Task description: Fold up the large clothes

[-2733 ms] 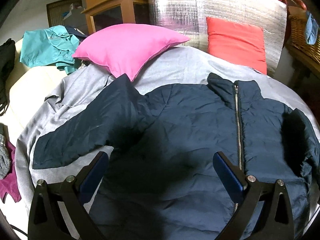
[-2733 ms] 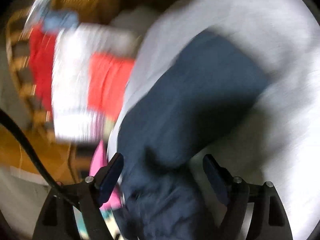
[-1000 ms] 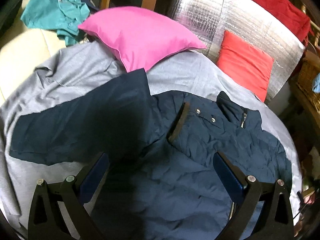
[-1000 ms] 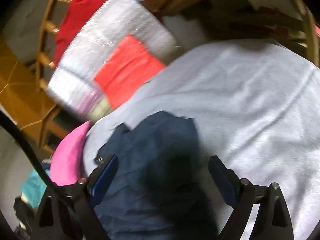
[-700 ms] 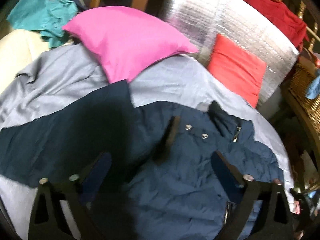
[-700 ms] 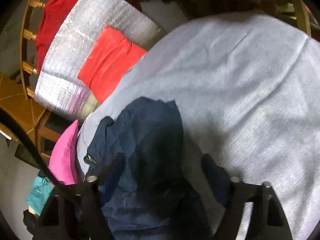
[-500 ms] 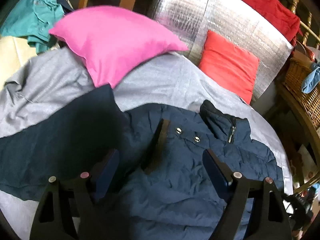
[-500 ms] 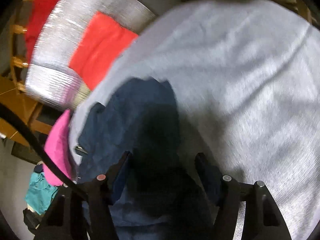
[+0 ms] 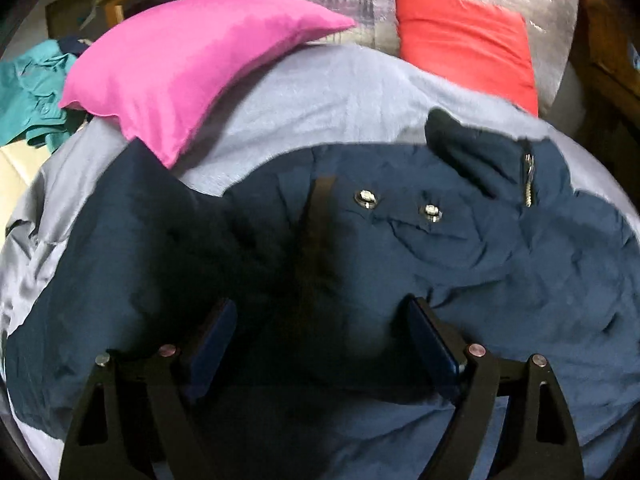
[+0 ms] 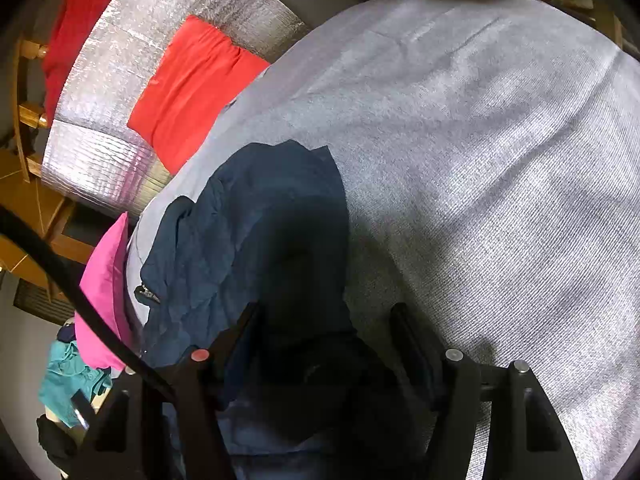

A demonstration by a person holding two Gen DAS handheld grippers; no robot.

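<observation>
Jacket (image 9: 500,264), navy and padded, lies spread on the grey sheet (image 9: 340,92) of a bed, collar toward the cushions, one sleeve (image 9: 104,240) stretched out to the left and the other side already turned in over the chest so that two snaps show. It looks soft, puffy and springy: likely light for its bulk, with a smooth shell that may slide on itself and creep open after a fold. A pinch through shell and filling together, at a seam, cuff or hem, would probably hold better than one on a loose surface wrinkle.

The left gripper (image 9: 320,340) hovers low over the middle of the jacket, its jaws moderately apart with nothing between them. The right gripper (image 10: 324,340) sits over the jacket's right edge, jaws apart too; dark cloth lies in their shadow, and whether any is caught cannot be told.

In the right wrist view, bare sheet extends well to the right of the jacket, giving room to swing. On the left, the pink pillow (image 9: 192,64) touches the outstretched sleeve's shoulder, and the red cushion (image 9: 468,40) stands near the collar, so space at the head end is tight.
</observation>
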